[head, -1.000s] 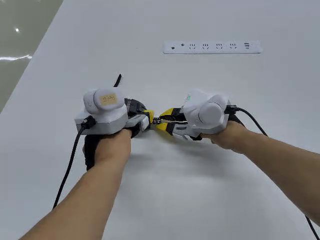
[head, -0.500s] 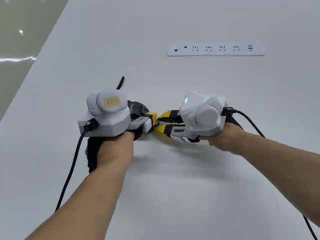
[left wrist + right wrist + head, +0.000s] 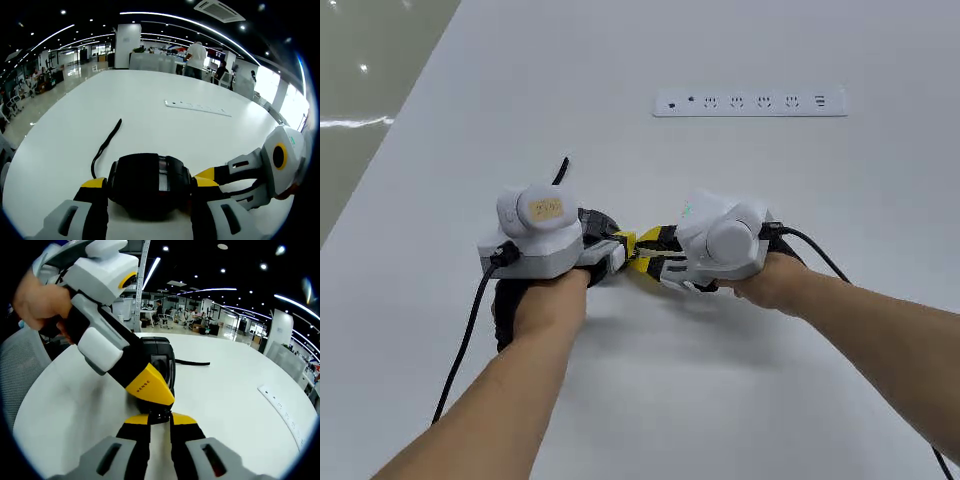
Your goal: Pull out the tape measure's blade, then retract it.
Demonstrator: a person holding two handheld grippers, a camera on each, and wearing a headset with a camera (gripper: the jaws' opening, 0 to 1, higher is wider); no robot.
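While the left tongs (image 3: 149, 184) clench the black tape measure (image 3: 150, 172) by its two sides, low in the middle of the left gripper view, the case sits on the white tabletop (image 3: 720, 380) with its strap (image 3: 106, 144) trailing toward the upper left. The right tongs (image 3: 160, 419), at the bottom centre of the right gripper view, are pinched nearly together on the blade's hook (image 3: 159, 414), which sits just at the case's mouth. In the head view both tongs meet tip to tip at the frame's centre, and a power strip (image 3: 750, 101) lies well apart in the upper right.
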